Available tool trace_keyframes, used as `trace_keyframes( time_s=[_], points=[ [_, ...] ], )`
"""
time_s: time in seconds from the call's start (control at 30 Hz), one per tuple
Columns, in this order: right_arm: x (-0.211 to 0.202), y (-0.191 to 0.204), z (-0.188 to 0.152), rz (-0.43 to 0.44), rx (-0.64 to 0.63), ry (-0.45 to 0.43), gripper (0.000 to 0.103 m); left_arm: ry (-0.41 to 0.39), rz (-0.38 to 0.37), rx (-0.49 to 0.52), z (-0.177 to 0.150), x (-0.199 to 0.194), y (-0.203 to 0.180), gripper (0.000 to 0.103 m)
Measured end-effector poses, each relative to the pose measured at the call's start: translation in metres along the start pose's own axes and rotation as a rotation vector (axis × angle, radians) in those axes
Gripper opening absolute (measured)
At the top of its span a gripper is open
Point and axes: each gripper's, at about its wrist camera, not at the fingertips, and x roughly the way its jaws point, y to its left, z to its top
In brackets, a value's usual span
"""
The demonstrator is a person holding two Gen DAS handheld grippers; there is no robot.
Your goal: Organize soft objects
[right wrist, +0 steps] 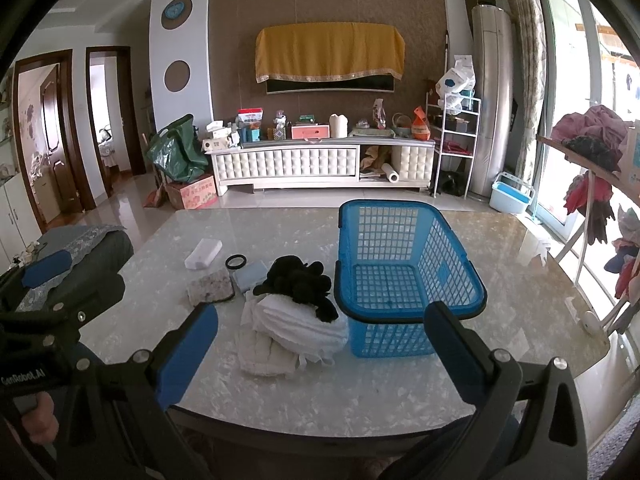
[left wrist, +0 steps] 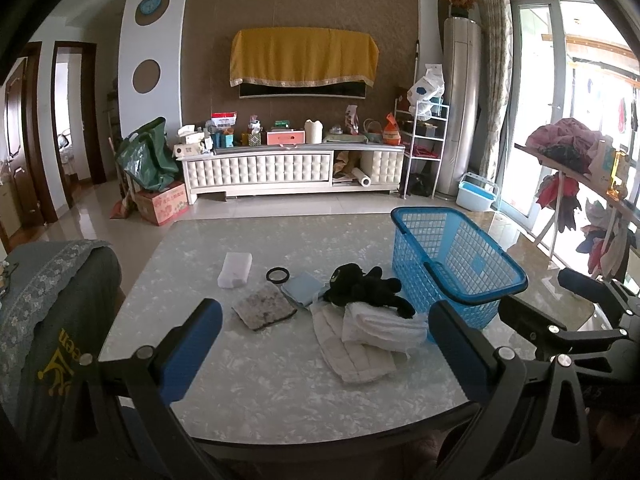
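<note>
A black plush toy (left wrist: 368,286) (right wrist: 298,278) lies on folded white cloths (left wrist: 376,326) (right wrist: 296,330) on the marble table (left wrist: 260,392) (right wrist: 360,392), left of an empty blue plastic basket (left wrist: 456,256) (right wrist: 404,264). Beside the pile lie a light blue cloth (left wrist: 302,288) (right wrist: 250,274), a speckled grey sponge pad (left wrist: 264,306) (right wrist: 210,286), a white block (left wrist: 235,270) (right wrist: 203,254) and a black ring (left wrist: 277,274) (right wrist: 235,261). My left gripper (left wrist: 326,344) is open and empty above the near table edge. My right gripper (right wrist: 320,348) is open and empty, short of the pile.
A chair with a grey embroidered cover (left wrist: 52,304) (right wrist: 92,248) stands at the table's left. A drying rack with clothes (left wrist: 580,184) (right wrist: 596,168) stands on the right. A TV cabinet (left wrist: 288,168) lines the far wall.
</note>
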Motion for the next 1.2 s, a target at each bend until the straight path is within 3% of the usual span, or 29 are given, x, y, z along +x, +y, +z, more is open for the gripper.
trace_keyframes(
  time_s=[0.27, 0.6, 0.83, 1.2],
  points=[
    [0.008, 0.0, 0.011, 0.002, -0.029, 0.023, 0.103, 0.039, -0.014, -0.006, 0.012, 0.01, 0.006, 0.103],
    [0.046, 0.017, 0.042, 0.031, -0.166, 0.091, 0.103, 0.122, -0.056, -0.004, 0.041, 0.05, 0.035, 0.103],
    [0.089, 0.037, 0.05, 0.074, -0.266, 0.173, 0.103, 0.223, -0.113, 0.016, 0.048, 0.093, 0.058, 0.103],
    [0.166, 0.062, 0.056, 0.112, -0.348, 0.365, 0.103, 0.399, -0.119, -0.015, 0.034, 0.164, 0.086, 0.103]
  ],
)
